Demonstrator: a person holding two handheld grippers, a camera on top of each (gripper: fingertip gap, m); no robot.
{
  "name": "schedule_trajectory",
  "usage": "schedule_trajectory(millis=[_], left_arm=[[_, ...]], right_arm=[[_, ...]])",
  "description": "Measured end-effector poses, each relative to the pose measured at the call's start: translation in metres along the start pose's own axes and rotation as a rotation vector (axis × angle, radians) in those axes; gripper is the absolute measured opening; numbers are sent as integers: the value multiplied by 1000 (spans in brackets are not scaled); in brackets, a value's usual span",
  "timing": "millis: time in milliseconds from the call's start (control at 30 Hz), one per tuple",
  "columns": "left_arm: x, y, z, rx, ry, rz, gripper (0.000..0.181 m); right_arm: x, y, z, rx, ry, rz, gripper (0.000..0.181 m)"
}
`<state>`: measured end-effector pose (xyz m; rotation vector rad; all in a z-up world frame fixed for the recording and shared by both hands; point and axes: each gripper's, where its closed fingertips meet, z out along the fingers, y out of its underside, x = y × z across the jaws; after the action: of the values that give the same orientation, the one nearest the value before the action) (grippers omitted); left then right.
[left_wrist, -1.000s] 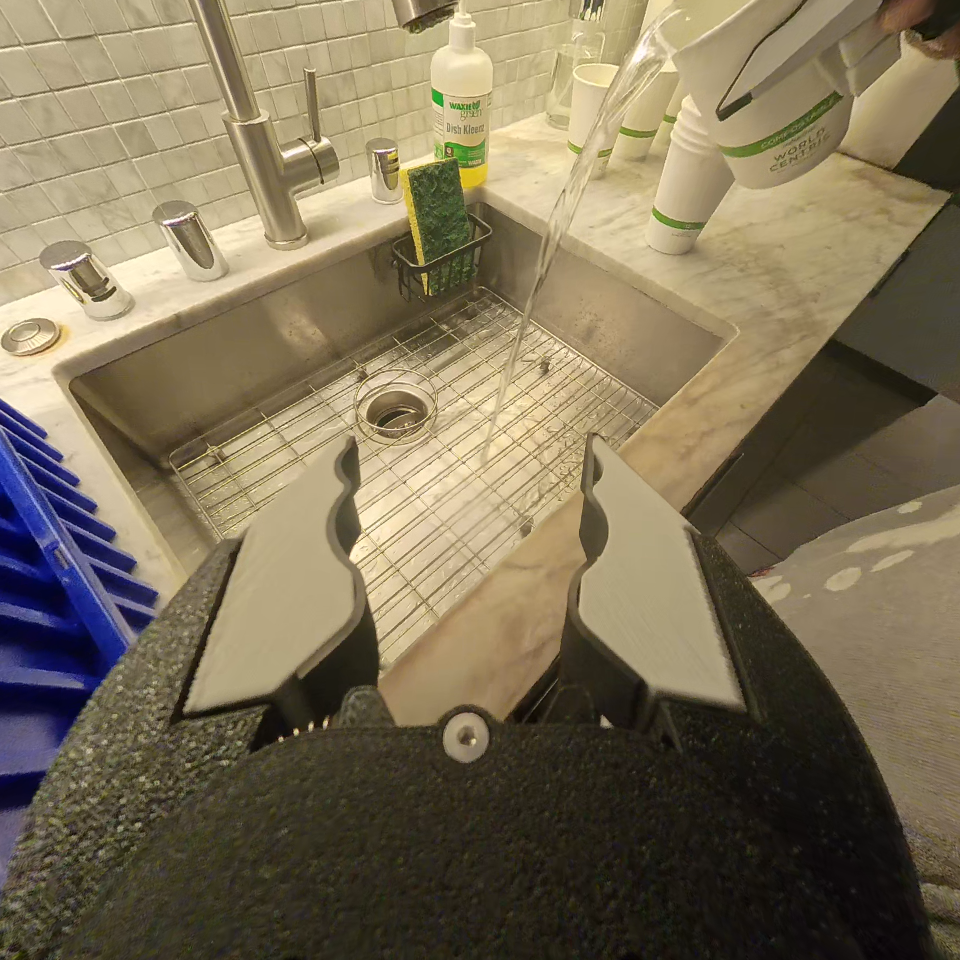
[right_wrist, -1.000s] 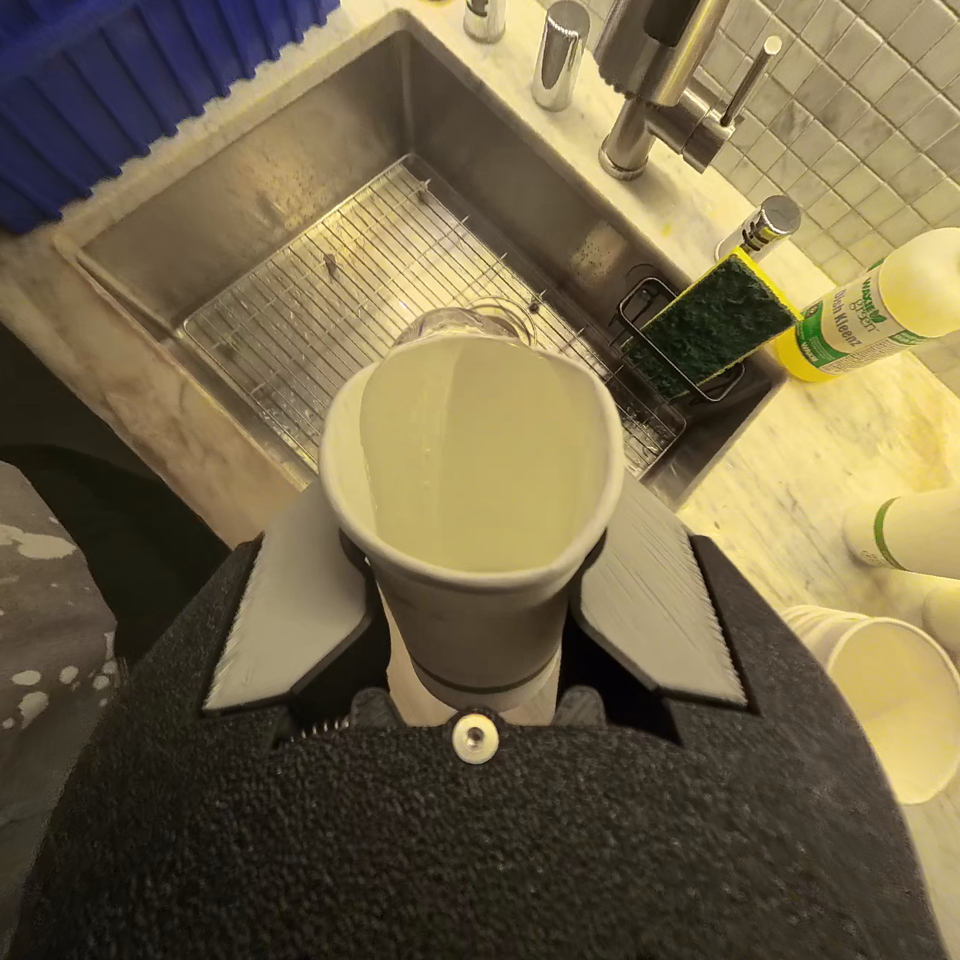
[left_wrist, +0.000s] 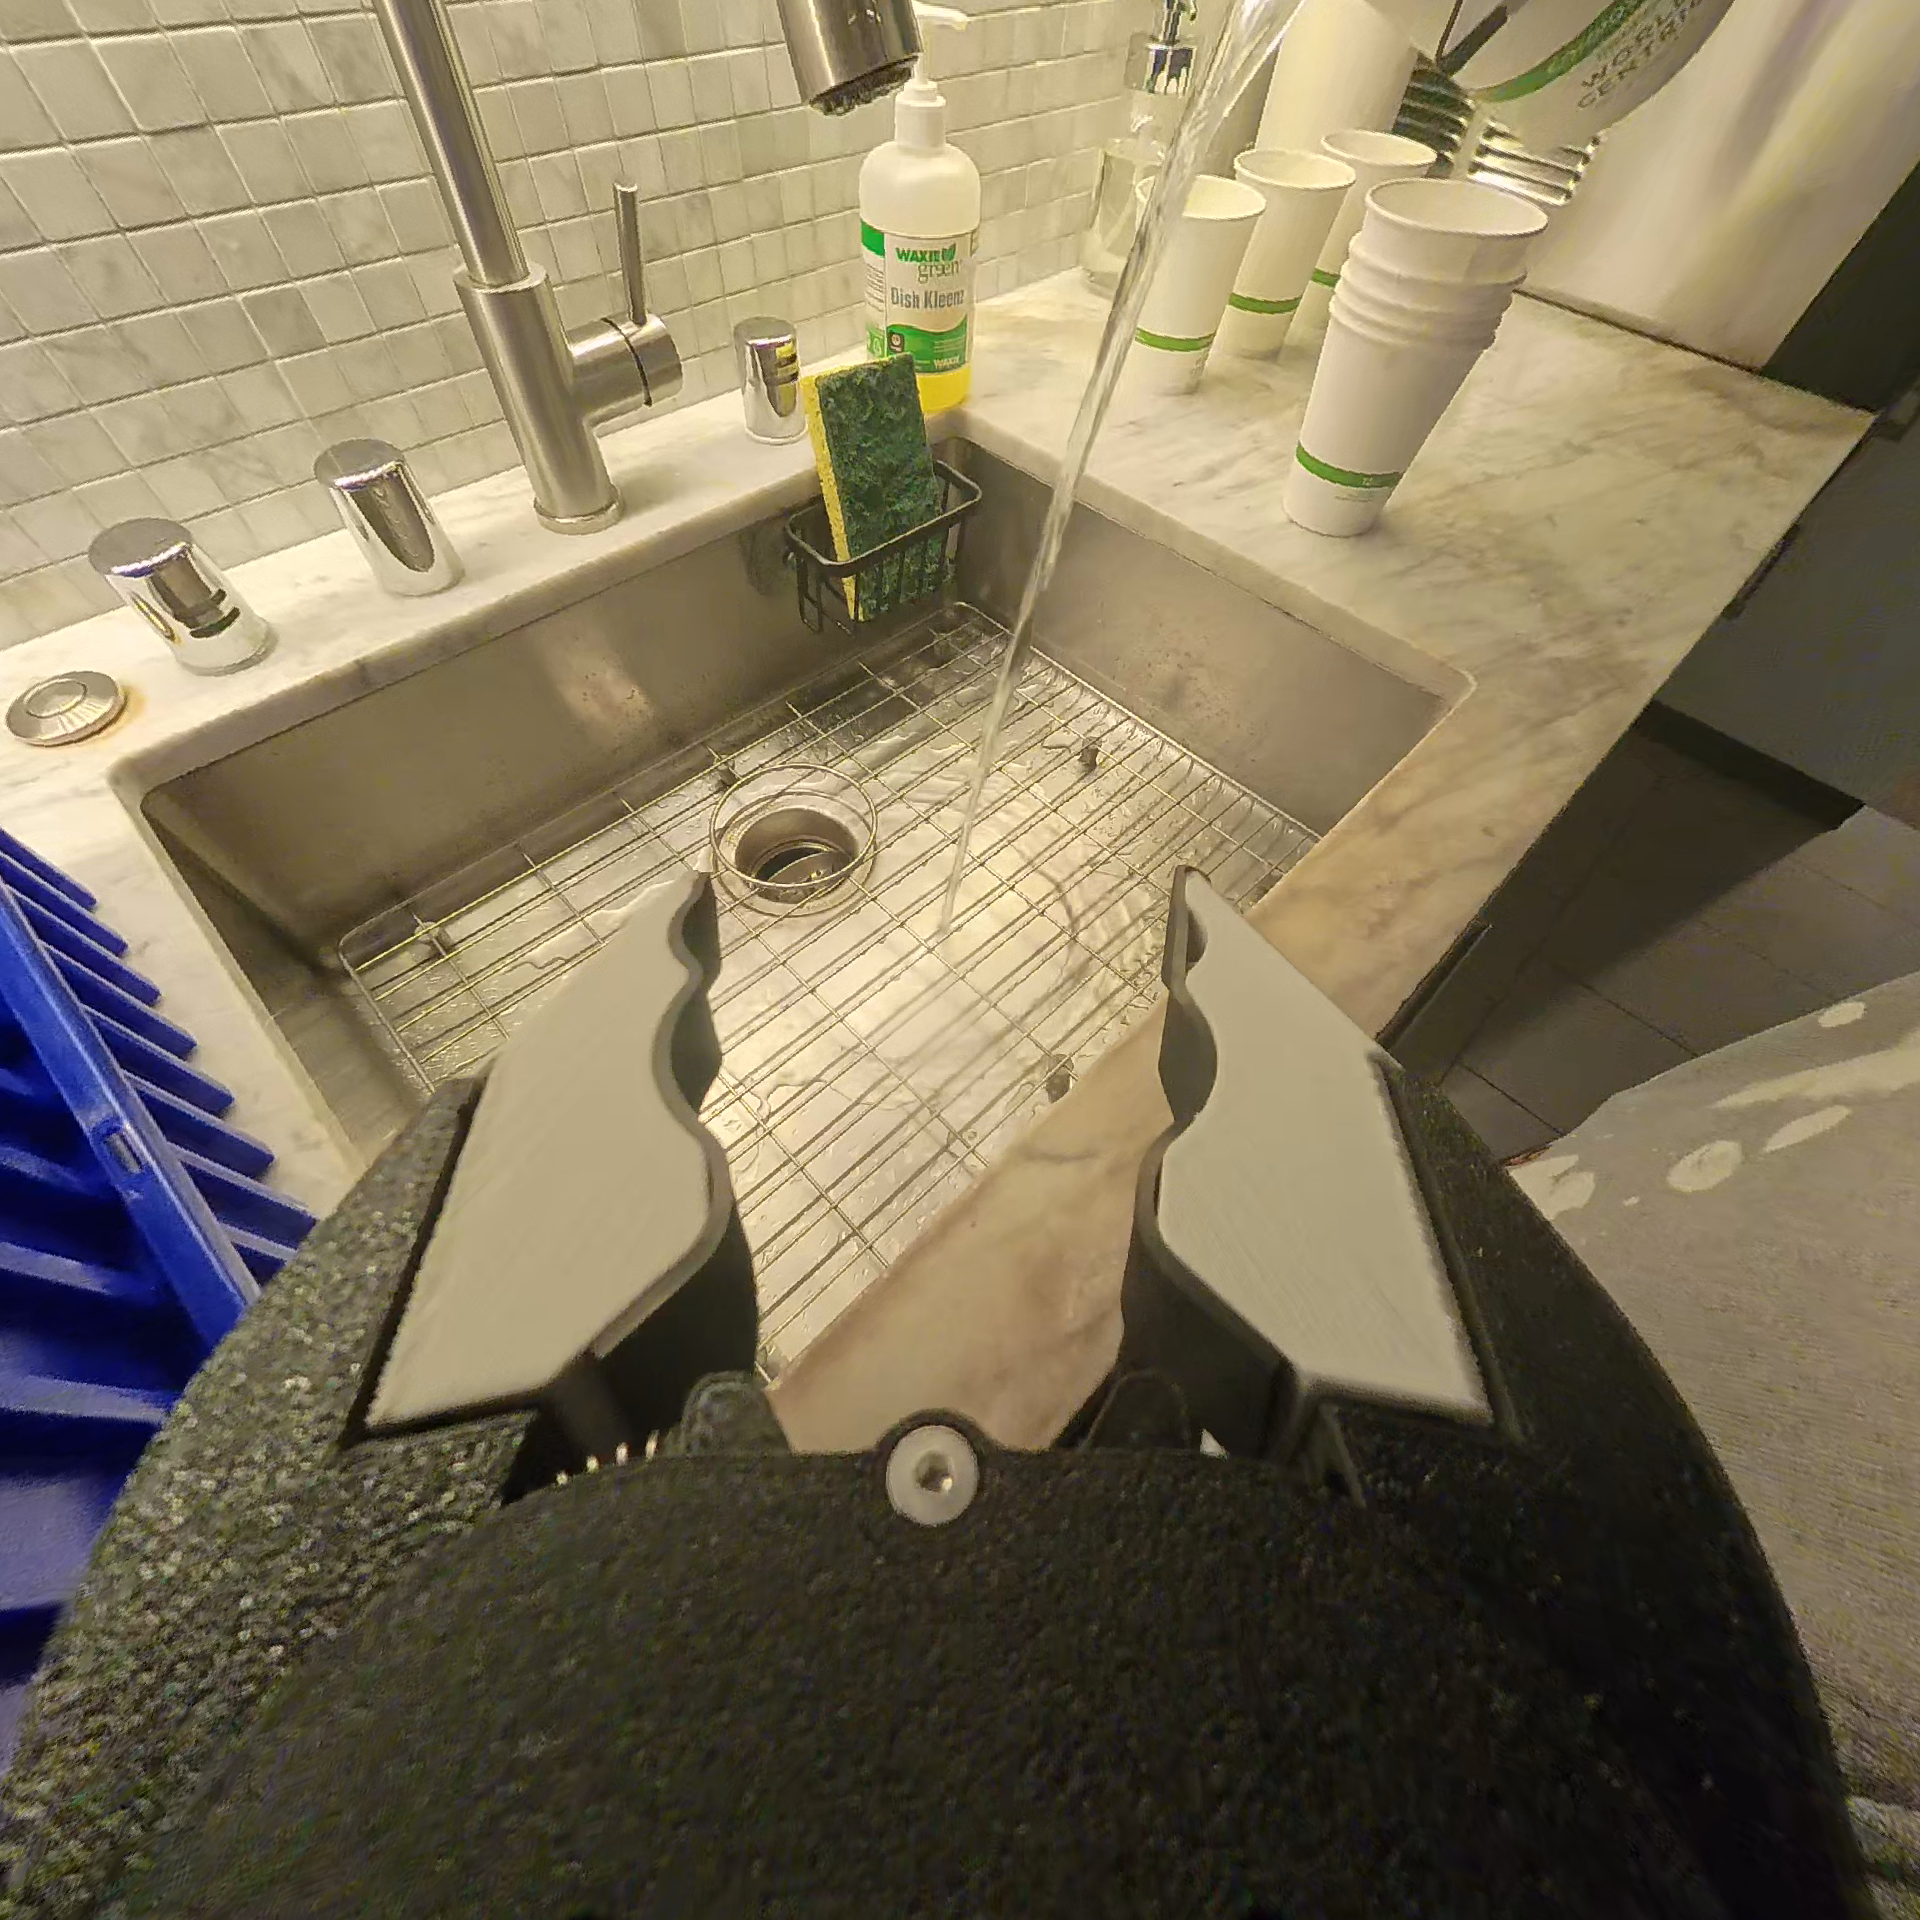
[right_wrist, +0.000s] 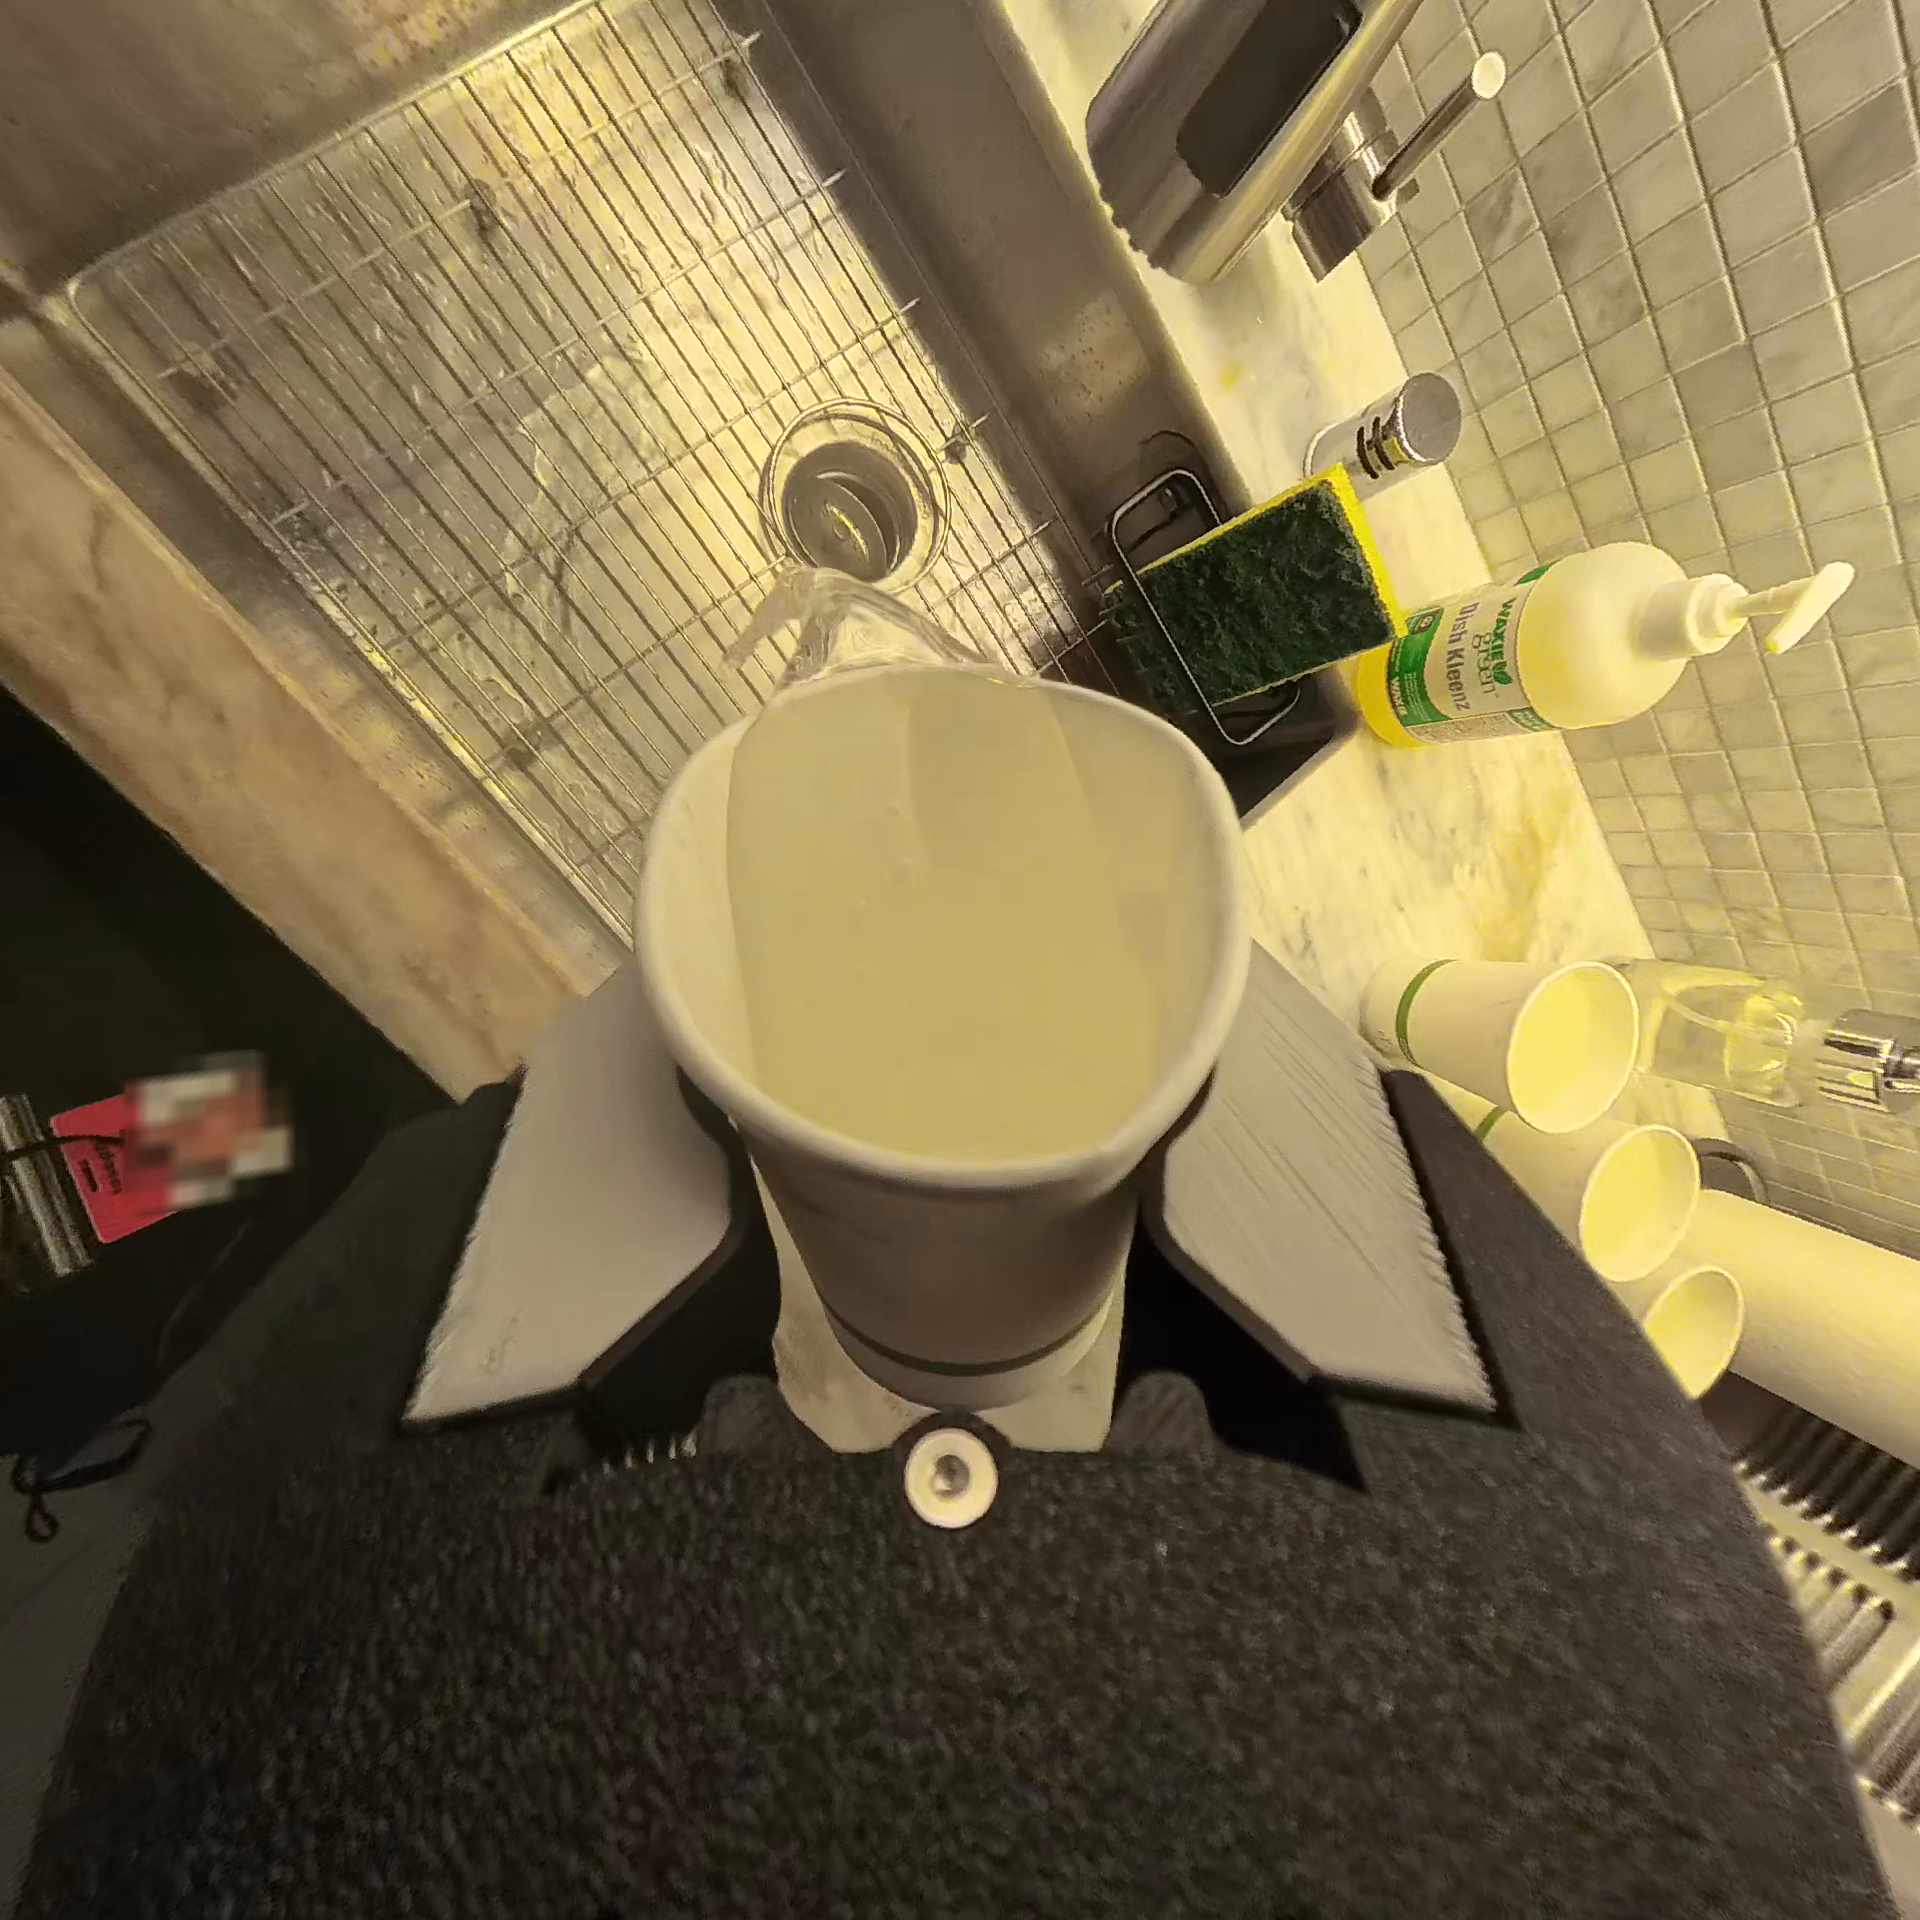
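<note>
One squeezed paper cup (right_wrist: 940, 935) in right tool (right_wrist: 940, 1049).

Marble countertop (left_wrist: 1558, 540) around the steel sink (left_wrist: 540, 717) – on it: paper cups (left_wrist: 1392, 343), dish soap bottle (left_wrist: 920, 260), chrome faucet (left_wrist: 520, 343), blue rack (left_wrist: 94, 1164) at the left

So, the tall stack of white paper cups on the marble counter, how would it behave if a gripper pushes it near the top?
The tall stack of white paper cups would probably tip rather than slide: it stands high on a narrow base. Being paper, it likely weighs little, so a light push may topple it. The marble counter looks smooth, so a low push might slide it instead.
</note>
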<state>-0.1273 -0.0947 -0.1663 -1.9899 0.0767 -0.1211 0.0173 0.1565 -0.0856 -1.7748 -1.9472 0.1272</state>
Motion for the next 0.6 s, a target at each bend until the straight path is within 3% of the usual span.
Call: schedule_trajectory(millis=[600], left_arm=[[-5,-4,6,-4,3,11,85]], right_arm=[[19,-10,-6,-109,48,-155,78]])
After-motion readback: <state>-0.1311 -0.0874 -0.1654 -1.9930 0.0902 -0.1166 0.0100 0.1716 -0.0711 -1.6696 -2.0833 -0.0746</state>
